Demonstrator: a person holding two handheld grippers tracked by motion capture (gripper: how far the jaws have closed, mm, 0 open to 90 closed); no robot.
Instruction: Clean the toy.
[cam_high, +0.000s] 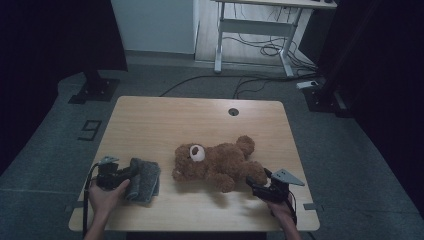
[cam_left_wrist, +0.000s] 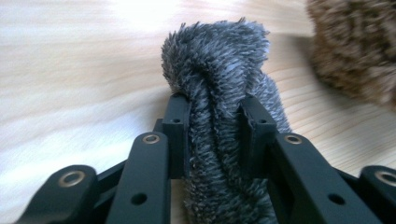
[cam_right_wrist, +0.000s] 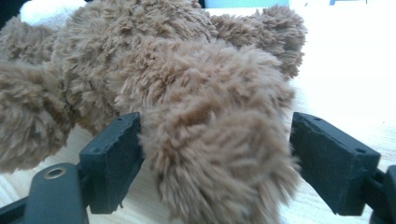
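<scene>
My left claw (cam_left_wrist: 215, 116) pinches the grey cloth (cam_left_wrist: 219, 60), maybe for wiping. My right claw (cam_right_wrist: 215, 154) stands apart around the teddy bear's (cam_high: 215, 161) leg, low on the worktop (cam_high: 150, 120).

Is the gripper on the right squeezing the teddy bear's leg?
Apart. In the right gripper view the right gripper has its jaws wide around the teddy bear's leg, with a gap plain beside the right-hand pad.

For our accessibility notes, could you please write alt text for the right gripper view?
A brown teddy bear's leg lies between the open right gripper, its black pads standing apart from the fur on a pale wooden table.
</scene>
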